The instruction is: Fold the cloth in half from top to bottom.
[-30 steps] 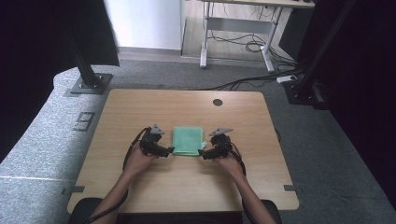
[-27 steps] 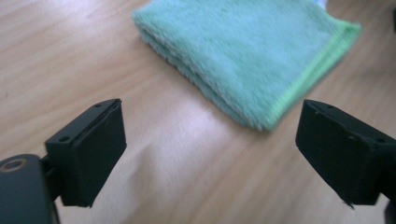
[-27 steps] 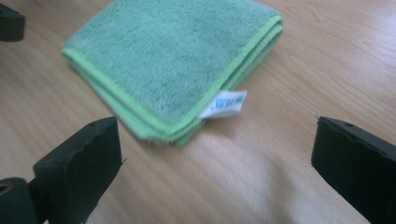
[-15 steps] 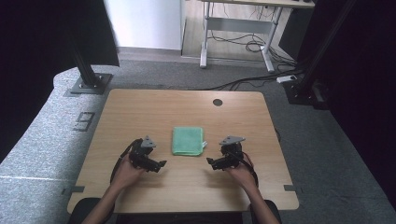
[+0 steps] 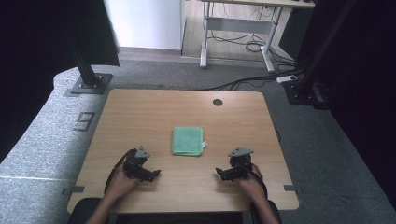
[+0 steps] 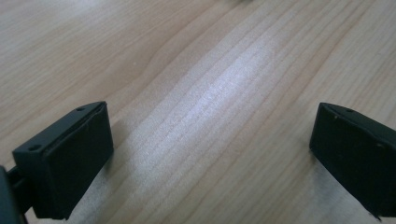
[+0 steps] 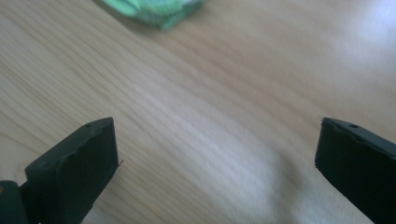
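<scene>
One folded green cloth lies flat near the middle of the wooden table, apart from both tools. The left gripper sits near and to the left of it, the right gripper near and to the right; each stands about equally far off, so neither arm has the clear advantage. The cloth's slightly longer axis runs near to far. Both grippers have jaws spread wide with nothing between them (bare wood shows between the jaws in each gripper view). Count: one cloth, two grippers, one table. The cloth's edge appears at the top of the right gripper view.
</scene>
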`<state>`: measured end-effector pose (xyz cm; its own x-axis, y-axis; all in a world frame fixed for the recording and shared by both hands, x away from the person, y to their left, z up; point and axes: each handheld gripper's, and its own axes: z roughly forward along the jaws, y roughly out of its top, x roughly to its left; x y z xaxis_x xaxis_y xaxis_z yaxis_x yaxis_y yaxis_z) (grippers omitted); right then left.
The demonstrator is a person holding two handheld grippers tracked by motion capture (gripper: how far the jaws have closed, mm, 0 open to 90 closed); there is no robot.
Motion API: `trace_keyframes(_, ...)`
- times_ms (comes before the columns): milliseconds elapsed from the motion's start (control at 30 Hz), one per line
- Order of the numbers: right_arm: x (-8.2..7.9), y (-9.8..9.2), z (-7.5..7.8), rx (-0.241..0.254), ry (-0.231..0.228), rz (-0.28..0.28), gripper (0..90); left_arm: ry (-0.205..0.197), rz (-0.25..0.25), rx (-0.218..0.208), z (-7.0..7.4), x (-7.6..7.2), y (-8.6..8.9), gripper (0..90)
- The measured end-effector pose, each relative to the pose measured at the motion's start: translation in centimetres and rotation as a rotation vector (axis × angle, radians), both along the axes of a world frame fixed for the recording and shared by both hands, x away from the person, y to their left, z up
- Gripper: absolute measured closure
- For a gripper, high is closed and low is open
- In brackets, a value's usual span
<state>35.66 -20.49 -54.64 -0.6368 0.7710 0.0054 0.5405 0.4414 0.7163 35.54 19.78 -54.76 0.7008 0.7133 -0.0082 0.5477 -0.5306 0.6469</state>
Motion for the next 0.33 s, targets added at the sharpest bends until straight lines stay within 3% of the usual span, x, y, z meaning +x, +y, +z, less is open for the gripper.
trace_keyframes(100, 0.04, -0.29, -0.86, -0.015, 0.016, -0.001, 0.0, -0.012, 0.005, -0.010, -0.14, -0.04, -0.07, 0.0)
trace_keyframes(133, 0.00, -0.33, -0.99, 0.001, 0.005, -0.006, 0.0, -0.012, 0.005, -0.010, -0.14, -0.04, -0.07, 0.0)
trace_keyframes(333, 0.02, -0.32, -1.01, 0.000, 0.004, -0.010, 0.0, -0.012, 0.009, -0.008, -0.14, -0.03, -0.11, 0.0)
